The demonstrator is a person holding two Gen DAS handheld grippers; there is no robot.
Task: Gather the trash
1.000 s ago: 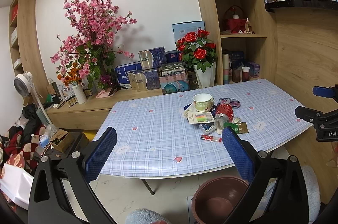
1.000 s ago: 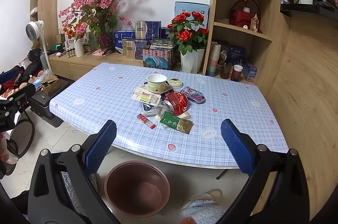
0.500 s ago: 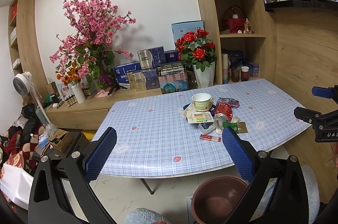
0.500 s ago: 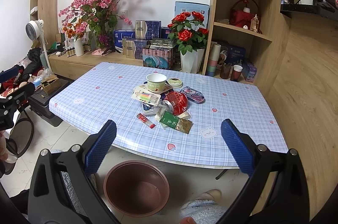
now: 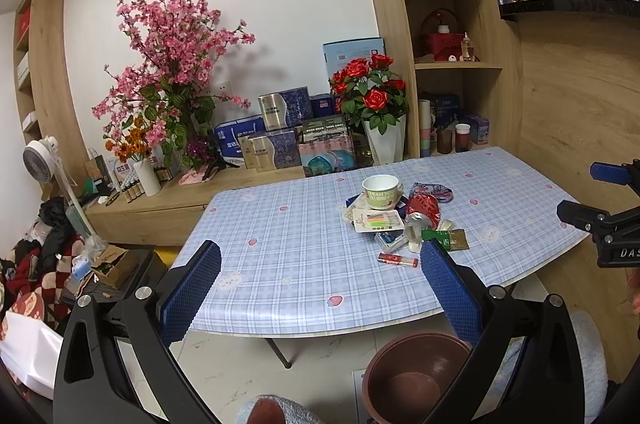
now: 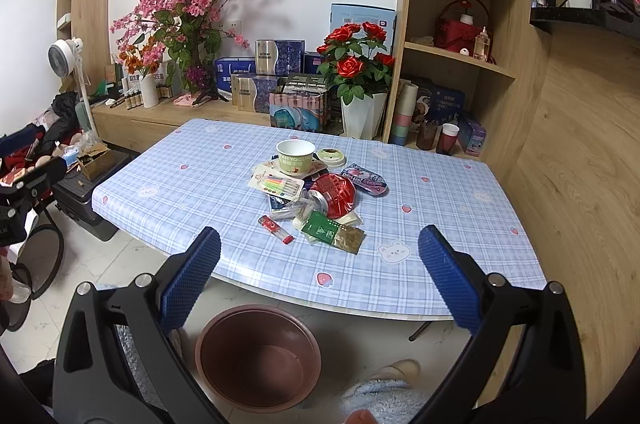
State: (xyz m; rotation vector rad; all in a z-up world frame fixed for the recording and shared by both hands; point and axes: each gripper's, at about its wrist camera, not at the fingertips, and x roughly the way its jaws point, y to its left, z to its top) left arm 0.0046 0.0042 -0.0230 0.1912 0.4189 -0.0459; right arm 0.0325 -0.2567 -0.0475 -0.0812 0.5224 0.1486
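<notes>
a: both grippers spread wide, holding nothing: left gripper (image 5: 320, 276), right gripper (image 6: 319, 266). trash pile (image 6: 312, 190) sits mid-table.

b: i judge we're pre-pick. next, reach for the lighter (image 6: 275, 229), then drop into the brown bin (image 6: 258, 356) below.

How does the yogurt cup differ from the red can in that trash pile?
The yogurt cup stands upright, mouth open upward; the red can lies on its side. The cup is pale green and white and looks intact; the can is red and looks crushed. The cup sits at the pile's far edge, the can mid-pile. Both rest on the table, ungripped.
</notes>
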